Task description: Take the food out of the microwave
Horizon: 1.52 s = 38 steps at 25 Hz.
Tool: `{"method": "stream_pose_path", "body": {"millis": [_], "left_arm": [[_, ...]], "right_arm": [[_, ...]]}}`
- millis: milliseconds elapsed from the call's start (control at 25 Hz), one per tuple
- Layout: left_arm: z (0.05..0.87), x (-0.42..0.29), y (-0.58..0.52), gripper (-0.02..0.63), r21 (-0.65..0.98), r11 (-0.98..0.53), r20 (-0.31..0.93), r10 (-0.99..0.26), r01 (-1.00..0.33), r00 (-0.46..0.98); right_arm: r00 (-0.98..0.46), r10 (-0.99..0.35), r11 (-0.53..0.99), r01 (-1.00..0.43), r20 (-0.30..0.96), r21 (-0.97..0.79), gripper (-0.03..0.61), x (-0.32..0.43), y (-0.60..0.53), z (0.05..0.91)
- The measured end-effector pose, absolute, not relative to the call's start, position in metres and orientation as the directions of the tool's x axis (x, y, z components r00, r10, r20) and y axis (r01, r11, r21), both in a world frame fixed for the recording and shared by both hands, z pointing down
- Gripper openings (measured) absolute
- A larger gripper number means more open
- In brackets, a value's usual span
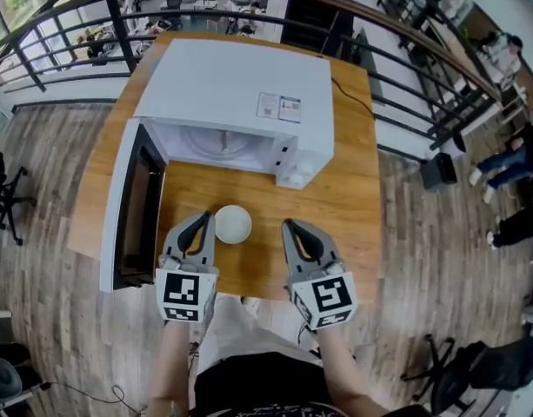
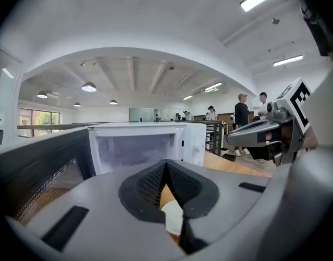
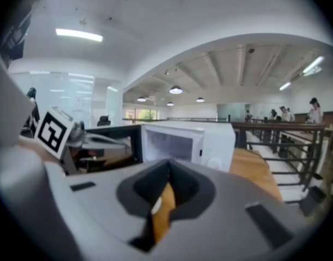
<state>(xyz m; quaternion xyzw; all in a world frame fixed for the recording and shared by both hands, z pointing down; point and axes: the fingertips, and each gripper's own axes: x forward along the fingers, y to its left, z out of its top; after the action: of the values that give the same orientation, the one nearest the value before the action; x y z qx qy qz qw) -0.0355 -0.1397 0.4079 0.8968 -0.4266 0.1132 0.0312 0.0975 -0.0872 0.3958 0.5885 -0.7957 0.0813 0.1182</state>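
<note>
The bowl (image 1: pixel 233 224) stands upright on the bench (image 1: pixel 353 200), mouth up, in front of the open microwave (image 1: pixel 240 89) and outside it. It is round, so it has no long axis and points no particular way, and what lies inside cannot be told beyond a pale surface. The left tongs (image 1: pixel 204 219) are just beside its left rim in the head view, and whether they touch it cannot be told. The right tongs (image 1: pixel 292 226) are a little apart on its other side. Both pairs of tongs are closed together with nothing clamped between them; through the left pair's gap the bowl shows lower down on the wood. The microwave is white, its door (image 1: pixel 127 207) swung wide to the left, and a glass turntable (image 1: pixel 223 142) shows in its pale cavity. The bench is a light wooden top with rounded corners. It stands on a plank floor (image 1: pixel 57 320) beside a curved dark railing (image 1: pixel 405 37). A black office chair (image 1: pixel 5 194) stands at the left, and people (image 1: pixel 509 159) stand at the right edge.
</note>
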Motion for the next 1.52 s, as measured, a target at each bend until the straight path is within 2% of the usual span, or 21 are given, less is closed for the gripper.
{"method": "stream_pose_path", "body": {"millis": [360, 680, 1040, 1520], "left_arm": [[0.307, -0.025, -0.1, 0.031, 0.011, -0.673, 0.057, -0.738, -0.74, 0.672], [0.262, -0.046, -0.066, 0.031, 0.03, -0.641, -0.031, -0.767, -0.767, 0.64], [0.278, -0.054, -0.039, 0.031, 0.164, -0.601, -0.026, -0.795, -0.782, 0.606], [0.284, -0.041, -0.036, 0.031, 0.083, -0.6, 0.025, -0.797, -0.796, 0.604]], "right_arm": [[-0.212, -0.963, 0.214, -0.977, 0.165, -0.005, 0.032, 0.138, -0.047, 0.315], [-0.18, -0.979, 0.178, -0.984, 0.093, -0.03, 0.032, 0.161, -0.01, 0.276], [-0.172, -0.976, 0.164, -0.984, 0.131, -0.071, 0.034, 0.168, 0.03, 0.293], [-0.118, -0.982, 0.113, -0.993, 0.147, -0.039, 0.034, 0.188, 0.029, 0.295]]}}
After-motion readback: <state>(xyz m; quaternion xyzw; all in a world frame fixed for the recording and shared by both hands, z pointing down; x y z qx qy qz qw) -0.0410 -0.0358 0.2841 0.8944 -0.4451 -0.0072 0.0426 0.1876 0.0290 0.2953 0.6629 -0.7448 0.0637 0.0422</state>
